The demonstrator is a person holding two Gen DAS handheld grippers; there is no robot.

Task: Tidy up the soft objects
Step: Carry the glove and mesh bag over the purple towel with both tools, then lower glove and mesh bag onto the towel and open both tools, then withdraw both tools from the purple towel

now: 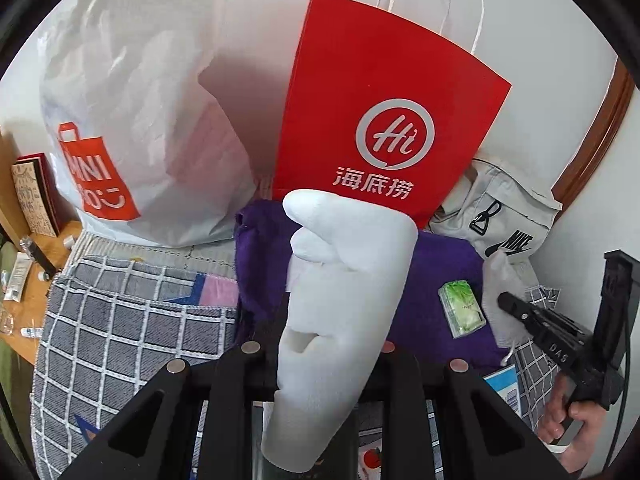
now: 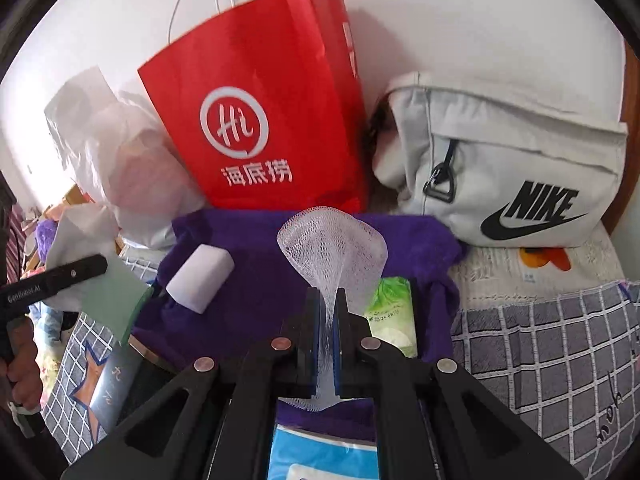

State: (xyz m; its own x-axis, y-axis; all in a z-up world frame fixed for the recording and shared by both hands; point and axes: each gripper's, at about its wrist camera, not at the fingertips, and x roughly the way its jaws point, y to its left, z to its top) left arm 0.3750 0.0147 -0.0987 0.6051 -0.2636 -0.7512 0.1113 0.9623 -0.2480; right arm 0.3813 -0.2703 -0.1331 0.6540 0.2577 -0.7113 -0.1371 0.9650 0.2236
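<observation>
My left gripper [image 1: 322, 340] is shut on a tall white foam piece [image 1: 344, 280] that stands up and hides its fingertips. Behind it a purple towel [image 1: 440, 272] lies spread on the bed. My right gripper [image 2: 327, 296] is shut on a white foam net [image 2: 332, 240] that fans out above the pads. On the purple towel [image 2: 260, 264] lie a white foam block [image 2: 200, 280] and a green tissue pack [image 2: 390, 312]. In the left wrist view the right gripper [image 1: 508, 304] sits at the right with the net [image 1: 500, 292] in it, beside the tissue pack [image 1: 462, 308].
A red paper bag [image 2: 260, 120], a white plastic shopping bag [image 1: 132, 128] and a grey Nike bag [image 2: 520, 168] stand against the wall behind the towel. A checked grey bedcover [image 1: 132, 328] spreads in front. A pale green slab [image 2: 112, 304] lies by the left gripper [image 2: 102, 264].
</observation>
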